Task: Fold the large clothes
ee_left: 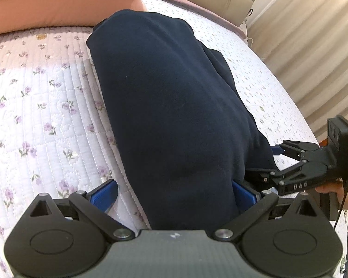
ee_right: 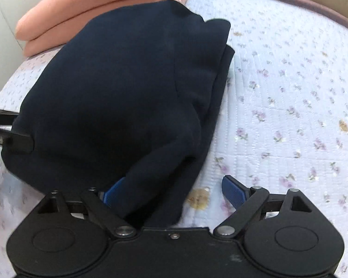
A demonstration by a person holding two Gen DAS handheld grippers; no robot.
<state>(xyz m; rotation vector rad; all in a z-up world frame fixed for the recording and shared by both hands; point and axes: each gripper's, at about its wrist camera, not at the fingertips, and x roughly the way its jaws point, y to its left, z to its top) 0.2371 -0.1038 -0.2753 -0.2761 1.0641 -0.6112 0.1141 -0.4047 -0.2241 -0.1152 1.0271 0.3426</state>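
While the navy garment [ee_left: 169,106] lies folded into a thick, long bundle on the bed [ee_left: 34,106], both grippers sit at its near end. In the left wrist view the left gripper [ee_left: 174,192] has its blue fingers [ee_left: 104,194] spread wide, one on the quilt just left of the garment and the other tucked against the garment's right side, so the bundle's end lies between them without being pinched. Just right of the garment in that view, the right gripper [ee_left: 262,159] reaches in sideways, held by a hand [ee_left: 329,188]; its fingers are partly hidden by the cloth. In the right wrist view the garment [ee_right: 118,97] fills the left and middle, its layered edges stacked along its right side. The right gripper [ee_right: 174,194] is spread too: the left finger [ee_right: 113,192] pushes under a fold of the garment, the right finger [ee_right: 232,192] is over bare quilt, apart from the cloth. Beyond the garment's far end lies a folded peach blanket [ee_right: 99,2], touching or nearly touching it. The left gripper [ee_right: 9,136] shows at the garment's left edge.
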